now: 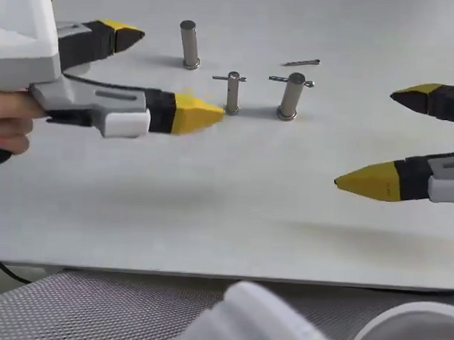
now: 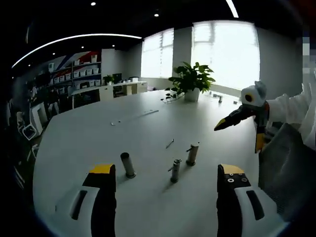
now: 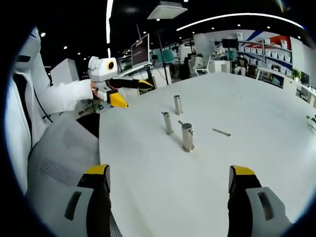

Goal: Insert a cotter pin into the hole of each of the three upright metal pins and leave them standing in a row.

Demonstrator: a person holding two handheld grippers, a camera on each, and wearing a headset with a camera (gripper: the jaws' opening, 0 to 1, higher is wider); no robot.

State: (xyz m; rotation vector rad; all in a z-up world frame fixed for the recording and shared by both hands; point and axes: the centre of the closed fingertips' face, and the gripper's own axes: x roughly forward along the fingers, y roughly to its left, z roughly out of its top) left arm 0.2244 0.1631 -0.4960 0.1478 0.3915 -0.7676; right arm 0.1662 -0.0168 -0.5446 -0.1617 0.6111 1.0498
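Observation:
Three upright metal pins stand on the white table (image 1: pixel 210 214). The far-left pin (image 1: pixel 189 44) (image 2: pixel 128 164) (image 3: pixel 177 104) has nothing through its hole. The middle pin (image 1: pixel 233 92) (image 2: pixel 175 170) (image 3: pixel 168 123) and the right pin (image 1: pixel 291 95) (image 2: pixel 192 154) (image 3: pixel 187 137) each carry a cotter pin near the top. A loose cotter pin (image 1: pixel 301 63) (image 2: pixel 169 143) (image 3: pixel 221 132) lies flat behind them. My left gripper (image 1: pixel 182 74) (image 2: pixel 167 169) (image 3: pixel 138 95) hovers open to the left of the pins, empty. To their right, my right gripper (image 1: pixel 365 137) (image 3: pixel 169 171) (image 2: pixel 237 138) is open and empty.
A grey mesh surface (image 1: pixel 95 307) runs along the table's near edge. A potted plant (image 2: pixel 191 81) stands at the table's far end. A hand (image 1: pixel 8 129) holds the left gripper. Bare tabletop lies in front of the pins.

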